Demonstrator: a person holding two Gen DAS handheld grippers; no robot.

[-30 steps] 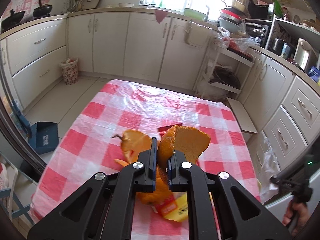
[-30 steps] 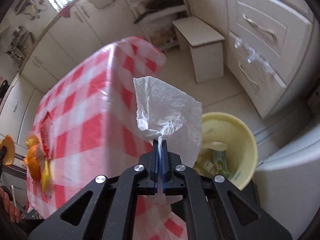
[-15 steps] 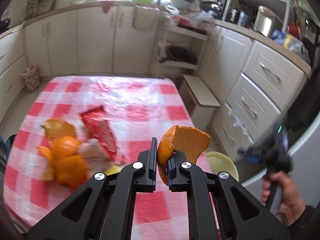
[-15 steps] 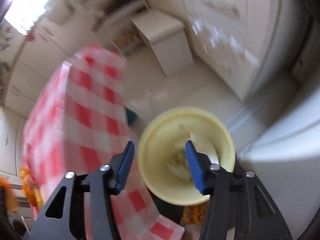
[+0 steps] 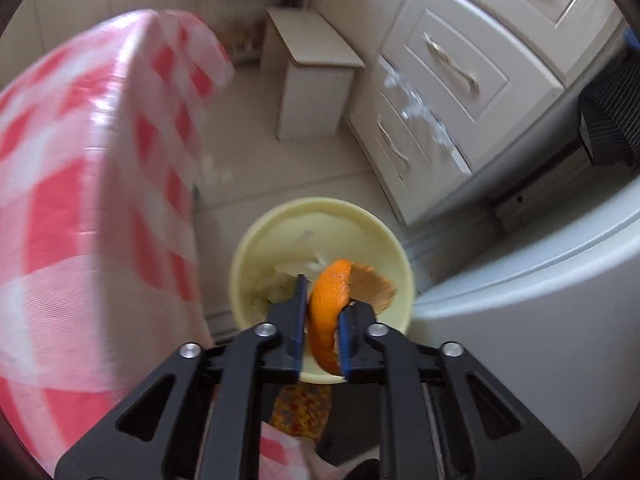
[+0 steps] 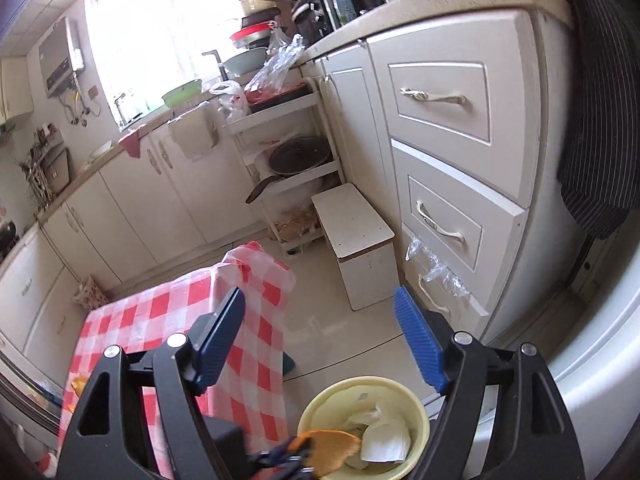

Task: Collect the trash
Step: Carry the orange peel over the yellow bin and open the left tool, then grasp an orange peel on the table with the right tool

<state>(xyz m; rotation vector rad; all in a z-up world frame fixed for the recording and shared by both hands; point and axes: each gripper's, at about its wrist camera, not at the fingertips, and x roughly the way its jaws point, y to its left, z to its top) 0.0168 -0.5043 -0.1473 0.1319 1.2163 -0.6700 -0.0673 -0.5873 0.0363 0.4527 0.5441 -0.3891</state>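
My left gripper hangs over the yellow bin on the floor beside the table. A curved orange peel stands between its blue pads; the jaws are opening and the peel still touches both pads. In the right wrist view the same peel hovers at the bin rim, and crumpled white plastic lies inside. My right gripper is higher up, its jaws opening wide with nothing between them. A bit of orange scrap shows at the table's near edge.
The table with its red checked cloth stands left of the bin. A white stool and drawer cabinets lie beyond it. A white appliance closes in on the right. A shelf rack with pans stands behind.
My left gripper swung off the table to above the bin with the peel, and its jaws widened. My right gripper let go of the white plastic, opened wide and rose.
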